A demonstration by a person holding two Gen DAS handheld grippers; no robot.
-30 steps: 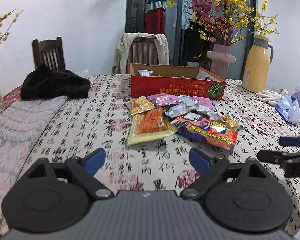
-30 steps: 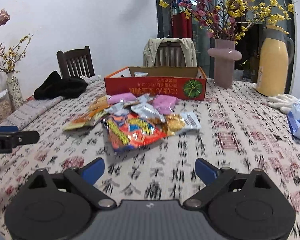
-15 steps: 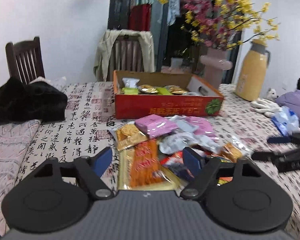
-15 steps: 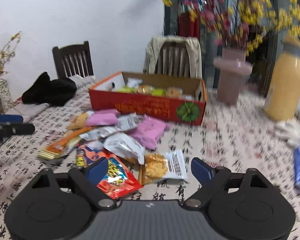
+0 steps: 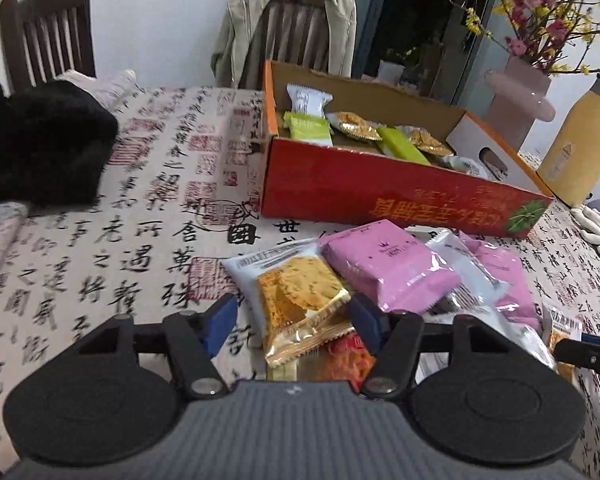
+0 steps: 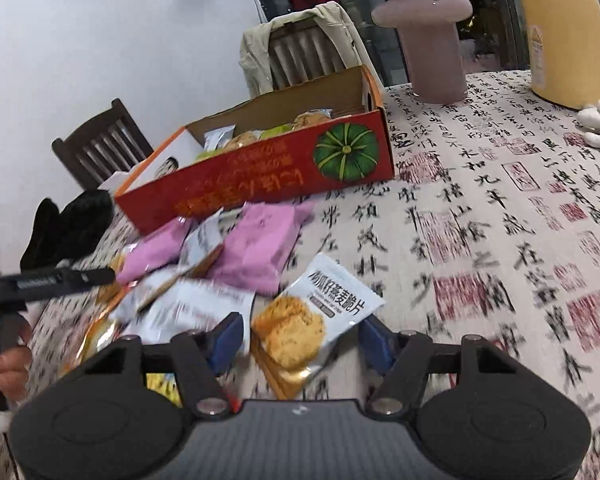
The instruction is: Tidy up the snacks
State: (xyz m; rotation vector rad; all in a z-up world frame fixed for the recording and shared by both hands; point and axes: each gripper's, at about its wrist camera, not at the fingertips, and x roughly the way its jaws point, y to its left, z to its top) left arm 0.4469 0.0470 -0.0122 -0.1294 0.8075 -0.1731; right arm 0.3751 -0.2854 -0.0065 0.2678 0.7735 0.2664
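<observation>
Snack packets lie in a loose heap on the calligraphy-print tablecloth, in the lower centre of the left wrist view and the left-centre of the right wrist view, just in front of the red cardboard box. The box stands open at the upper centre of both views and already contains several packets, among them a white packet and green packets. In the left wrist view the left gripper has its blue-tipped jaws spread to either side of a cracker packet at the near edge of the heap; the jaws have just been closing, and the pads do not visibly press on the packet. A pink packet lies just right of it. In the right wrist view the right gripper likewise straddles a white oat-crisp packet, its jaws having just been closing, with gaps visible at both pads. The left gripper's finger and a person's hand appear at the left edge of that view. A pink vase and a yellow thermos stand at the upper right; a black garment lies at the left of the left wrist view, and a chair draped with a beige jacket stands behind the box.
</observation>
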